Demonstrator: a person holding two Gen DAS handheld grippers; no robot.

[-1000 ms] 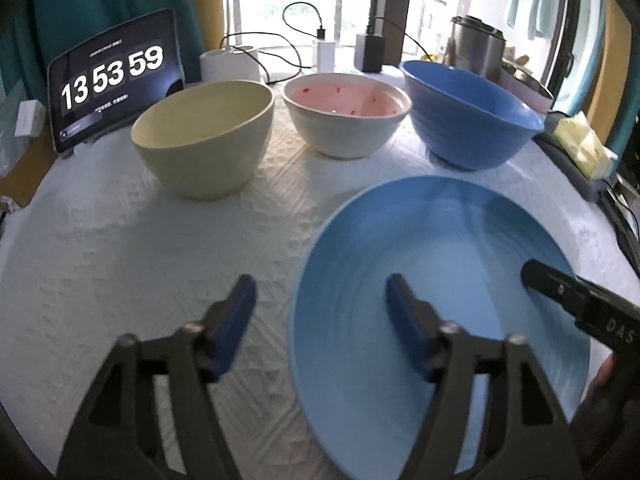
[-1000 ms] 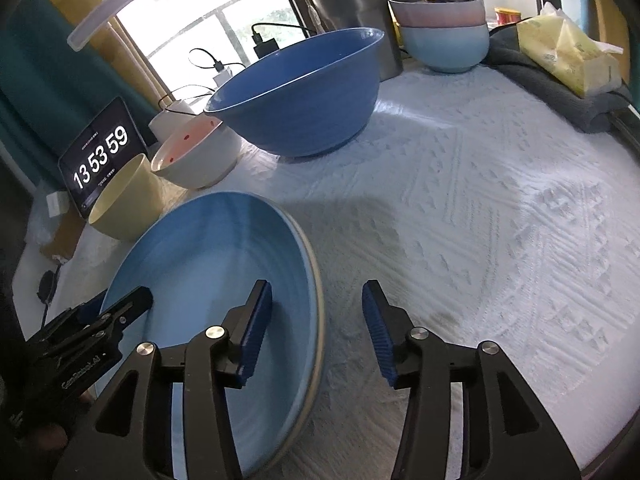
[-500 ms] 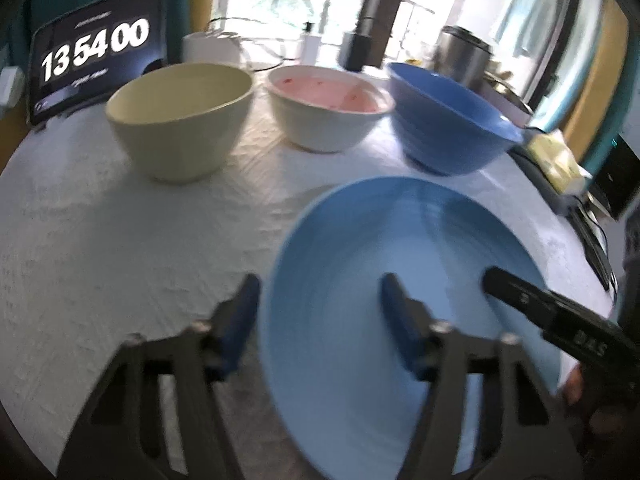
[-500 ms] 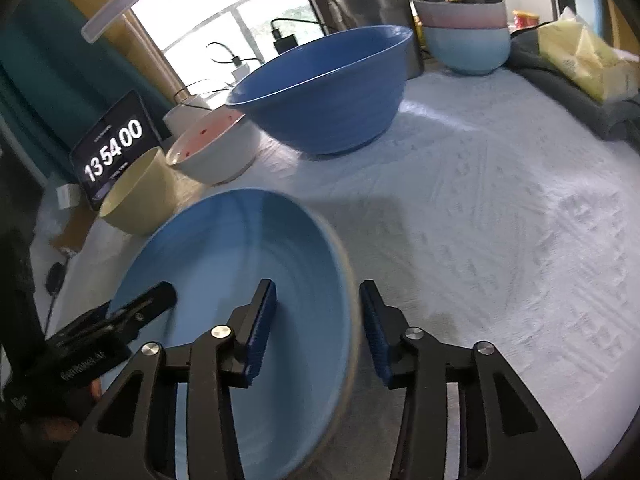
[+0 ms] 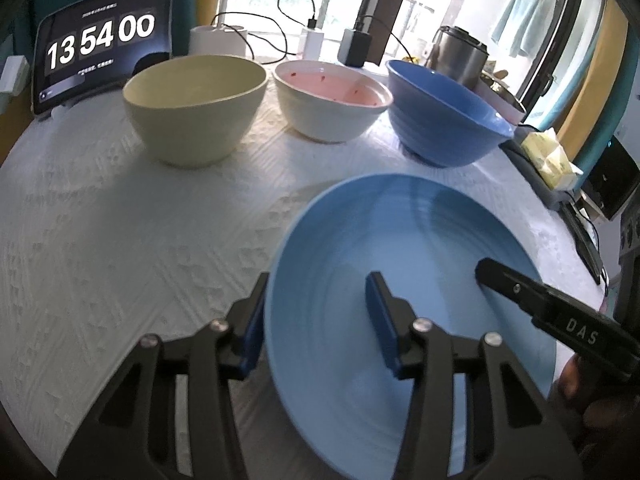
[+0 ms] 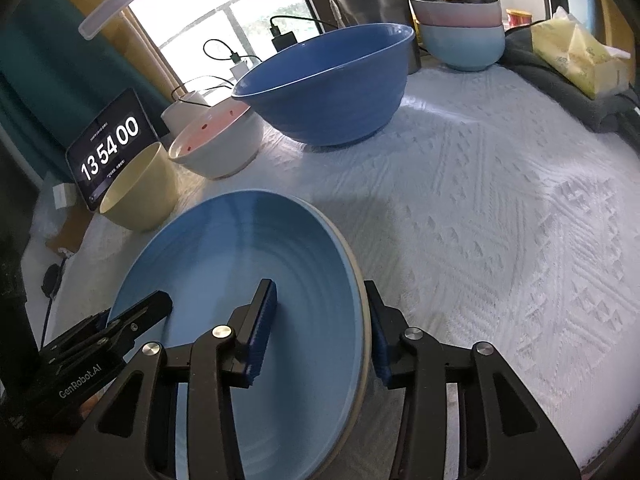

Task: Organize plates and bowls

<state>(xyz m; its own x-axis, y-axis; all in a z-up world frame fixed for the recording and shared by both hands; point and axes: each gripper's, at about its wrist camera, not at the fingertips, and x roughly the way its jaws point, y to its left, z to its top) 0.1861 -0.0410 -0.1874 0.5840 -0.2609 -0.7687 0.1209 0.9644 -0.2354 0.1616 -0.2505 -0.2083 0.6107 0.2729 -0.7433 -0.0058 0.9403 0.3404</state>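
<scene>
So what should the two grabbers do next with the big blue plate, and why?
Probably close both grips before lifting. The left gripper and right gripper each straddle an opposite edge of the wide light-blue ceramic plate, one finger inside and one outside, but gaps still show beside the rim. Squeezing first should keep it from slipping on the way toward the three bowls behind.

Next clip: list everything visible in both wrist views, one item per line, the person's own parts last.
Plate: one, light blue, front, rim between both grippers' fingers.
Large bowl: one, dark blue, behind plate.
Pink-lined bowl: one, white outside, middle of the row.
Cream bowl: one, pale yellow, left of row.
Stacked bowls: pink on light blue, far right.
Clock tablet: one, black, back left.
Tablecloth: one, white, textured.
Left hand-held gripper: black, blue pads.
Right hand-held gripper: same.
</scene>
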